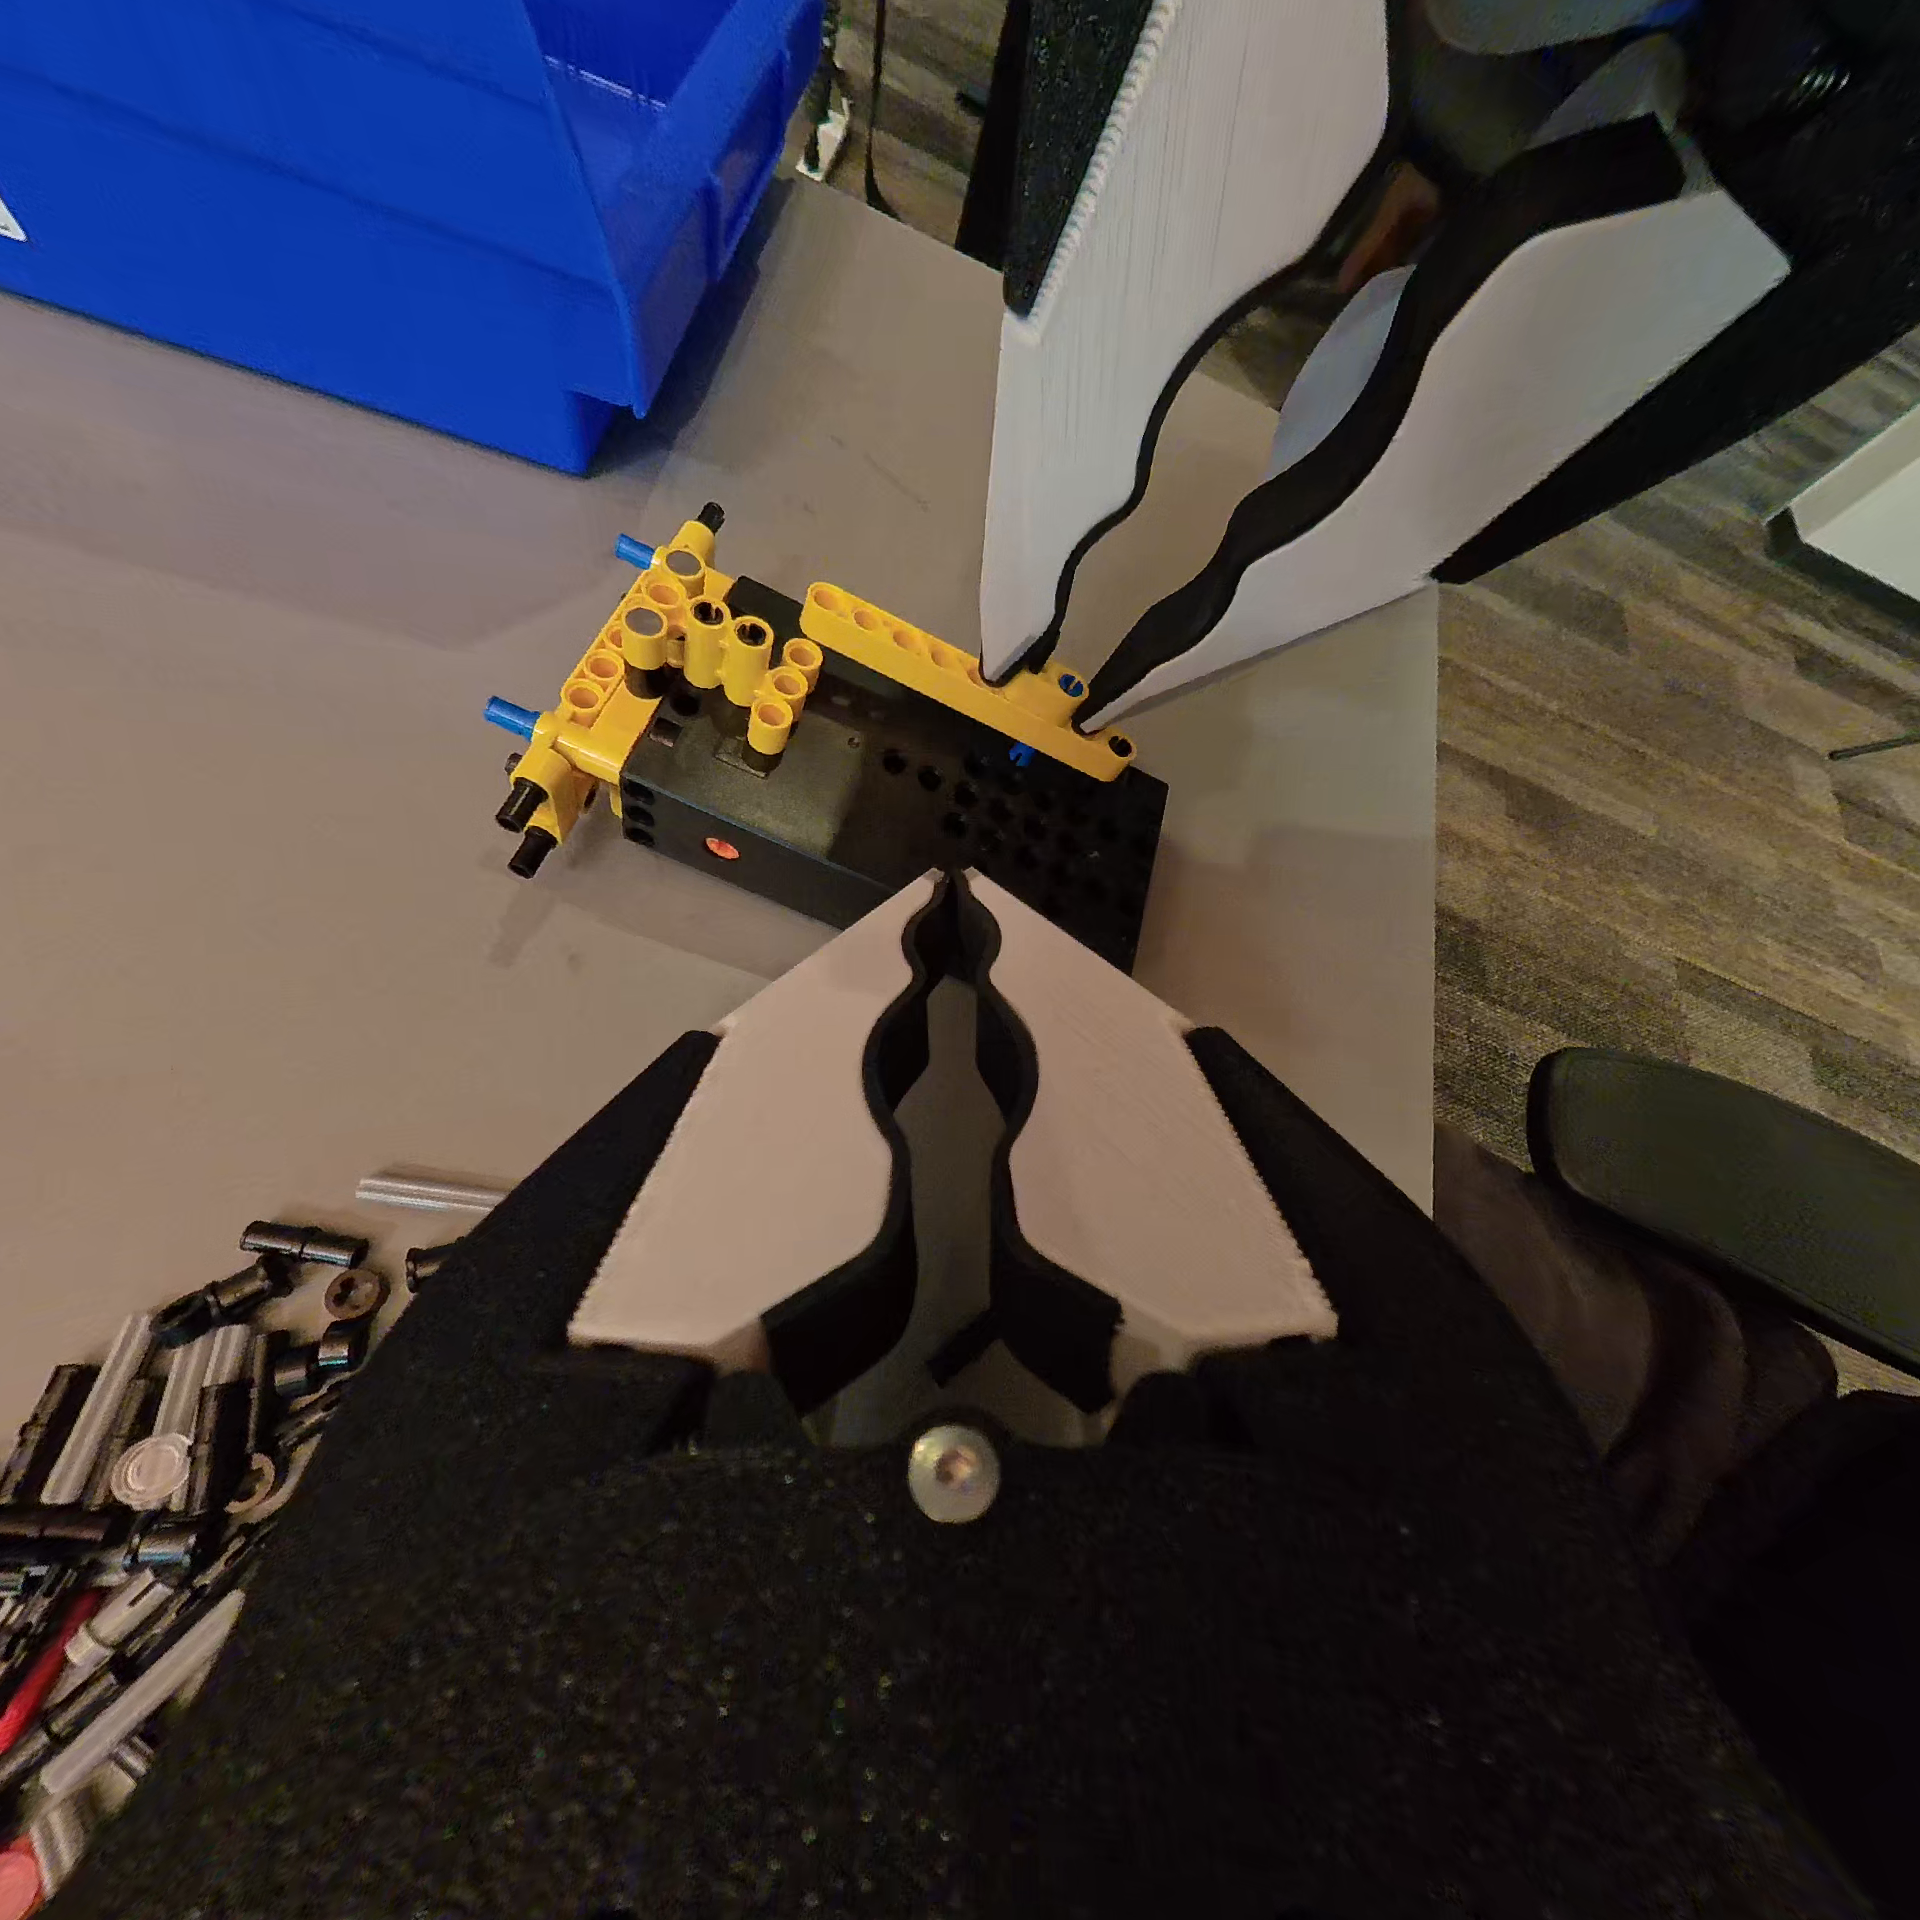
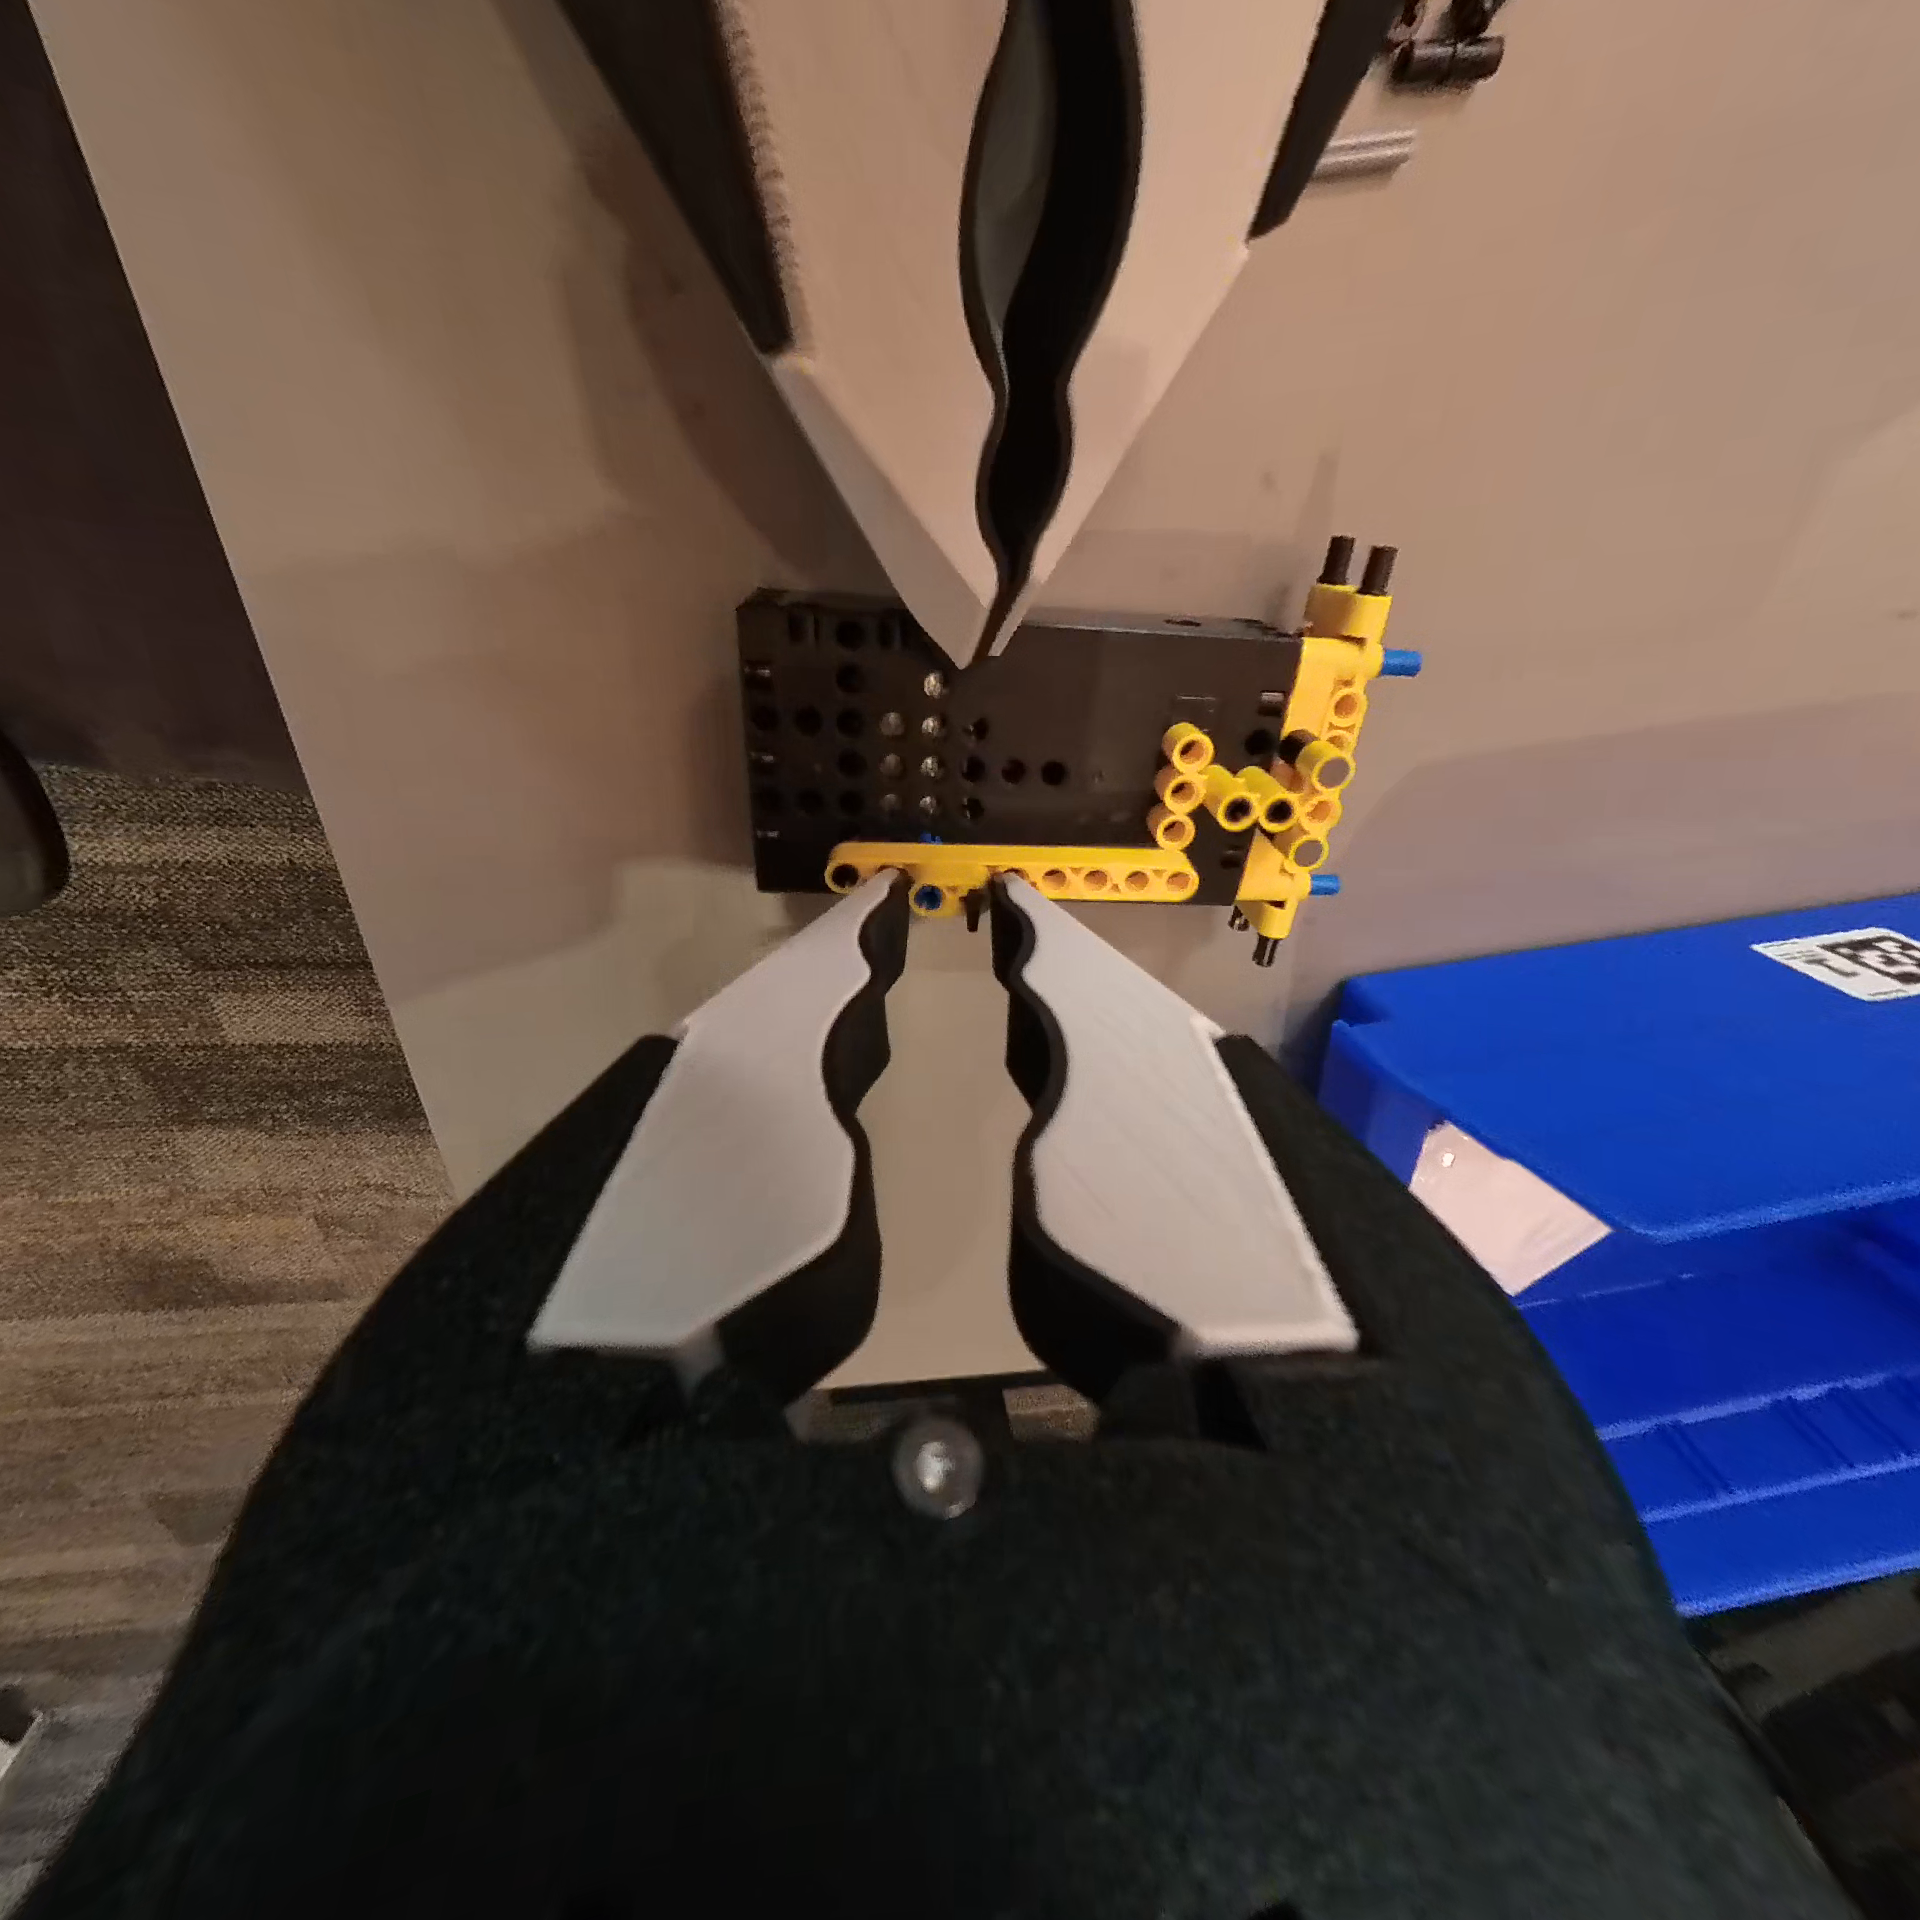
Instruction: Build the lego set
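Note:
A black perforated block [image 1: 914, 821] lies on the grey table [image 1: 260, 883], with a yellow beam-and-connector assembly [image 1: 675, 665] at one end. A long yellow beam [image 1: 925, 655] runs along its far edge. My left gripper [image 1: 948, 881] is shut, with its tips touching the block's near top edge; it enters the right wrist view from above [image 2: 971, 655]. My right gripper [image 2: 945, 888] is a little open. Its tips rest on the long yellow beam [image 2: 1091, 881], one on each side of a blue pin [image 2: 925, 896]. Nothing is clearly clamped.
Blue storage bins [image 1: 364, 208] stand at the back left and also show in the right wrist view [image 2: 1662, 1195]. A pile of loose black and grey pins [image 1: 135, 1455] and a grey axle [image 1: 426, 1193] lie front left. The table edge [image 1: 1434, 935] borders carpet and a black chair [image 1: 1714, 1174]. From the left gripper's tips to the grey axle [image 1: 426, 1193] is close to 10 cm. It is also in sight in the right wrist view [image 2: 1359, 152].

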Demonstrator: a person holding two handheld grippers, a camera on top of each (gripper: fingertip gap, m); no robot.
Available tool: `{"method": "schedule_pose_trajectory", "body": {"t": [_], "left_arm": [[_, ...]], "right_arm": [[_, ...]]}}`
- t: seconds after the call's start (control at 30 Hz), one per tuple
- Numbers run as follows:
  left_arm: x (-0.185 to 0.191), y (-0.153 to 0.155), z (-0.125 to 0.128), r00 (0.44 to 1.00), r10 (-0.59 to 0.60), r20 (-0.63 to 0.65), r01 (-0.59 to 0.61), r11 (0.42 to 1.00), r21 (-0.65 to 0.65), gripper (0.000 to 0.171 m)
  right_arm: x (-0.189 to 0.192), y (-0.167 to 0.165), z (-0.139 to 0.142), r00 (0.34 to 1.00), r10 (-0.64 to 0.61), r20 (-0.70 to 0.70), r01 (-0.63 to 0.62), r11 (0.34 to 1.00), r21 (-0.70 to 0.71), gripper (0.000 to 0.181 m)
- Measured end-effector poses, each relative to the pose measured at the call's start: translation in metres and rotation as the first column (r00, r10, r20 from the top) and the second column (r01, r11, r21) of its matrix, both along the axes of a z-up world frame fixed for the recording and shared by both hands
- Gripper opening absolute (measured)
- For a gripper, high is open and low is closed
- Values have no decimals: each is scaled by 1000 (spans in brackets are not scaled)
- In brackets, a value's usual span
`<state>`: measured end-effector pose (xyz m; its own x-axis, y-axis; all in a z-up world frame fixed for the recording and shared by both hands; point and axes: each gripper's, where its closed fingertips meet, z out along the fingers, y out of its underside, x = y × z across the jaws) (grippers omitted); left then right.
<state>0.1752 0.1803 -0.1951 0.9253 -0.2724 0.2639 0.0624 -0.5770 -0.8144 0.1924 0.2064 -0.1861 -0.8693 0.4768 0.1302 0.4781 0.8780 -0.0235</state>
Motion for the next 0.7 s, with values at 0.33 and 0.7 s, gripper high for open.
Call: {"method": "schedule_pose_trajectory", "body": {"t": [0.33,0.7], "left_arm": [[0,0,0,1000,2,-8,-2,1000,2,0],[0,0,0,1000,2,-9,-2,1000,2,0]], "right_arm": [[0,-1,0,999,19,43,-20,999,31,15],[0,-2,0,999,11,39,-12,1000,18,15]]}}
